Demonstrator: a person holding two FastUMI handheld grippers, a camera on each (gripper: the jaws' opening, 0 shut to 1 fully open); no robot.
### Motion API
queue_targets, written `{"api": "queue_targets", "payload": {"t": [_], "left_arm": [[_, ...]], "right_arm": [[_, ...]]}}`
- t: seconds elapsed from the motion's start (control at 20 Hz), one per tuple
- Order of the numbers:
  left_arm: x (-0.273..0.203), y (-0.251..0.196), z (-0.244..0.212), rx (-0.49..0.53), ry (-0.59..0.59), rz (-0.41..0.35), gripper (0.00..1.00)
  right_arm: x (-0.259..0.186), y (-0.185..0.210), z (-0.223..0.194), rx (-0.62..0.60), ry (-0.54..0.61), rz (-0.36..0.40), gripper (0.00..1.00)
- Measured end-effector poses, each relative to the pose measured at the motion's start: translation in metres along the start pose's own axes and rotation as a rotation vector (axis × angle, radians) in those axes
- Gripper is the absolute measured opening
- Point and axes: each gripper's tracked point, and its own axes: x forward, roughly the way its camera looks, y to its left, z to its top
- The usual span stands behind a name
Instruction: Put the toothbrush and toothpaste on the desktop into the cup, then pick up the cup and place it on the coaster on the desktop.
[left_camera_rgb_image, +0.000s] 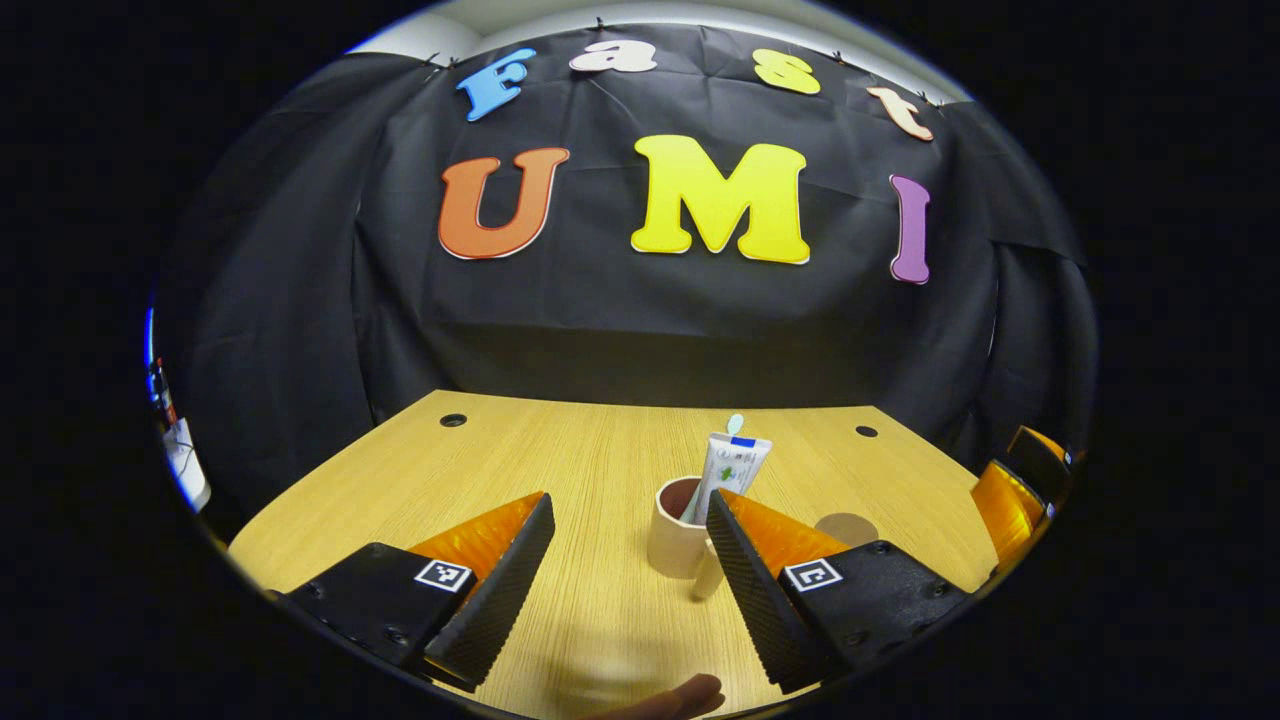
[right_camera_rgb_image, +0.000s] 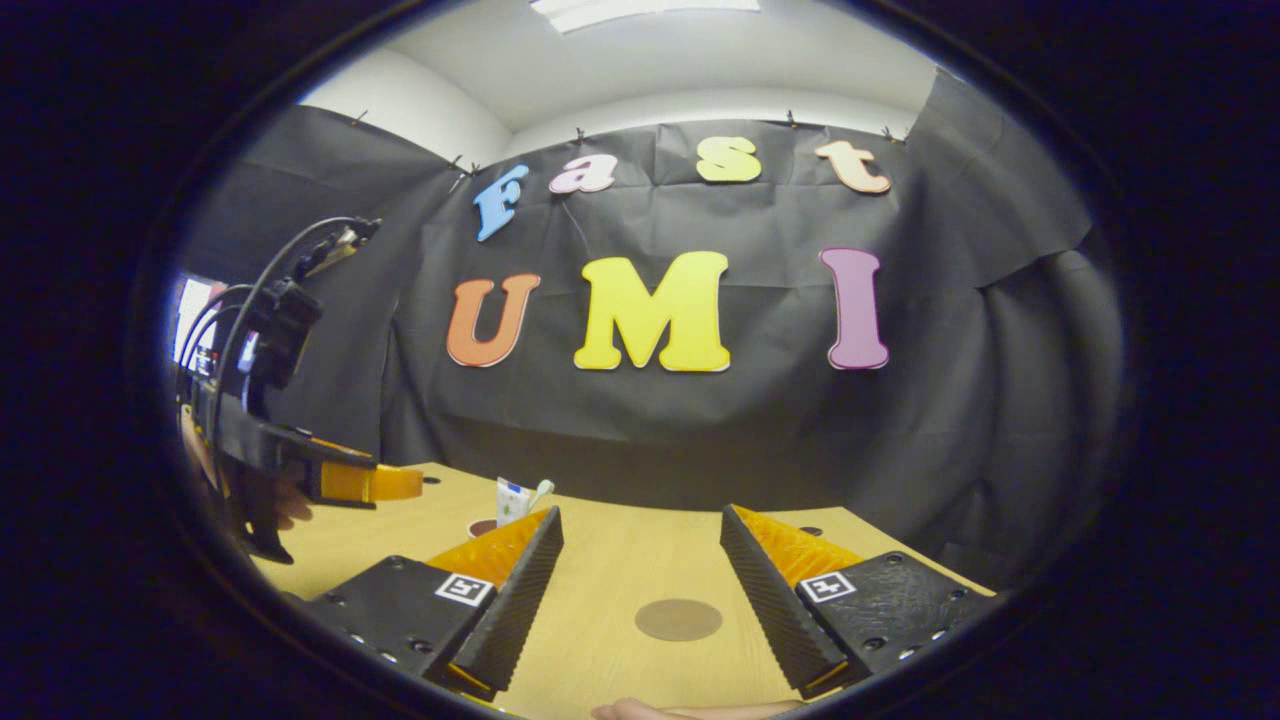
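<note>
Cup (left_camera_rgb_image: 680, 535): lower centre of the left gripper view, a smooth pale cylinder on the wood-grain tabletop (left_camera_rgb_image: 600, 470) — its right side hidden behind a finger.
Toothpaste (left_camera_rgb_image: 730, 470): flat tube standing in the cup, toothbrush (left_camera_rgb_image: 735, 423) tip just above it (handle hidden).
Coaster (right_camera_rgb_image: 678, 619): round, dull brown disc, bottom centre of the right gripper view.
Left gripper (left_camera_rgb_image: 630, 560): released, ridged fingers apart.
Right gripper (right_camera_rgb_image: 640, 575): released — holding nothing.

cup (left_camera_rgb_image: 678, 540) holding toothpaste (left_camera_rgb_image: 730, 470), toothbrush (left_camera_rgb_image: 735, 423)
</note>
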Motion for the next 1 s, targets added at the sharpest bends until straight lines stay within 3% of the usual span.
{"api": "queue_targets", "payload": {"t": [0.25,0.6,0.85,1.0], "left_arm": [[0.026,-0.018,0.008,0.060,0.191,-0.011,0.97],[0.046,-0.034,-0.062,-0.028,0.654,-0.023,0.98],[0.063,-0.058,-0.100,0.009,0.841,-0.083,0.98],[0.074,-0.050,-0.123,0.021,0.944,-0.038,0.97]], "right_arm": [[-0.024,-0.037,-0.001,0.018,0.005,-0.016,0.96],[-0.034,-0.076,0.023,0.012,-0.030,-0.045,0.96],[-0.028,-0.107,0.013,-0.024,-0.027,-0.061,0.96],[-0.025,-0.120,0.013,0.033,-0.032,-0.063,0.96]]}}
